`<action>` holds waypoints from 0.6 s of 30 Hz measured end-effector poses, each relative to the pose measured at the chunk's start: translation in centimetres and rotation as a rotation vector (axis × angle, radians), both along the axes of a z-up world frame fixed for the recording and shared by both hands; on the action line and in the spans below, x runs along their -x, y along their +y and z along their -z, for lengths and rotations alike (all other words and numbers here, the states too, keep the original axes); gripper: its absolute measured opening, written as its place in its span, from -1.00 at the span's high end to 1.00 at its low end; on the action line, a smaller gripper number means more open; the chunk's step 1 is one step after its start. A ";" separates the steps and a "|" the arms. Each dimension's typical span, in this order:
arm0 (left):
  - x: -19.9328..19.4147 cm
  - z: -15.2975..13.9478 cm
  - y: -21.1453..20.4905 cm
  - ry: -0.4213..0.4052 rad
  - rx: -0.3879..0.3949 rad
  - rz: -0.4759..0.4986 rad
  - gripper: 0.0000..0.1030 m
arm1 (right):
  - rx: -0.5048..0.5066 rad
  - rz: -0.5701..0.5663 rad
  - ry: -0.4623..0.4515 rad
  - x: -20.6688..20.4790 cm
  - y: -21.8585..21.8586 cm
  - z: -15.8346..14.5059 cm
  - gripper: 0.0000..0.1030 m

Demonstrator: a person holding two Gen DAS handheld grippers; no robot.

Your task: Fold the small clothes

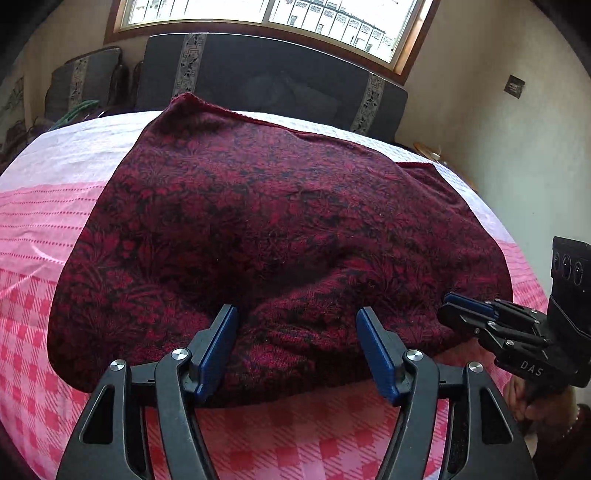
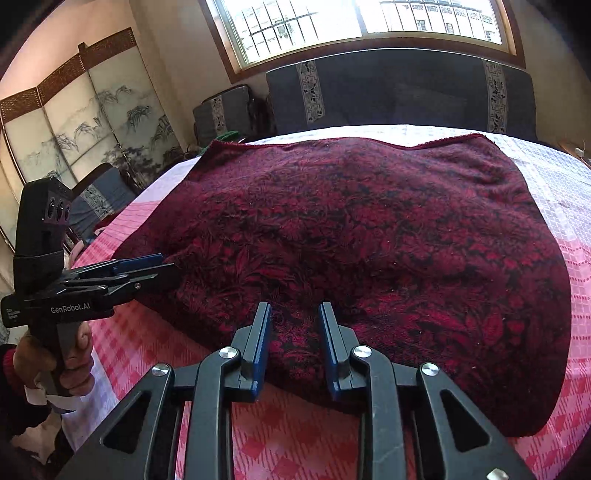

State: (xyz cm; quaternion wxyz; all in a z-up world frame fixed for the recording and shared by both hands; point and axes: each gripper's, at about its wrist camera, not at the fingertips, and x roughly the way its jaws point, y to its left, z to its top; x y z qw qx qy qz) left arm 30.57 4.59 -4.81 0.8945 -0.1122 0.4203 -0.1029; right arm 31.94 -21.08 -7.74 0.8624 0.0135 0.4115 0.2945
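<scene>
a bed with a pink and white checked cover fills the room under a big bright window, and a dark headboard stands at the far end. on the left a painted folding screen leans by the wall.

the red and black cloth lies spread on the bed, flat in the middle and bunched a little along its near edge. that near edge is the part to lift for a fold, so both tools are there.

the left hand-held gripper sits over the near edge, toward the cloth's left side. its jaws stand about half open with a hump of cloth between them, but the pads do not press on it yet.

the right hand-held gripper sits over the near edge further right. its jaws are much closer together with a ridge of cloth between them. it may be just starting to pinch, but i cannot tell for sure if the pads touch the cloth.

a hand grips the left tool's handle.

both tools sit side by side so the edge can go up level and fold over straight.
</scene>
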 end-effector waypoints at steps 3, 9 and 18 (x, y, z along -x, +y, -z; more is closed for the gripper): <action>0.7 0.4 -0.7 -0.007 -0.049 0.026 -0.28 | 0.021 0.006 0.026 0.3 0.0 0.6 0.63; 0.5 -1.4 0.5 -0.007 0.004 0.030 -0.27 | 0.001 -0.014 0.054 0.0 -0.7 0.2 0.63; 1.2 -0.6 8.1 0.020 0.066 -0.158 -0.25 | 0.024 0.155 -0.035 0.5 -7.7 -1.7 0.63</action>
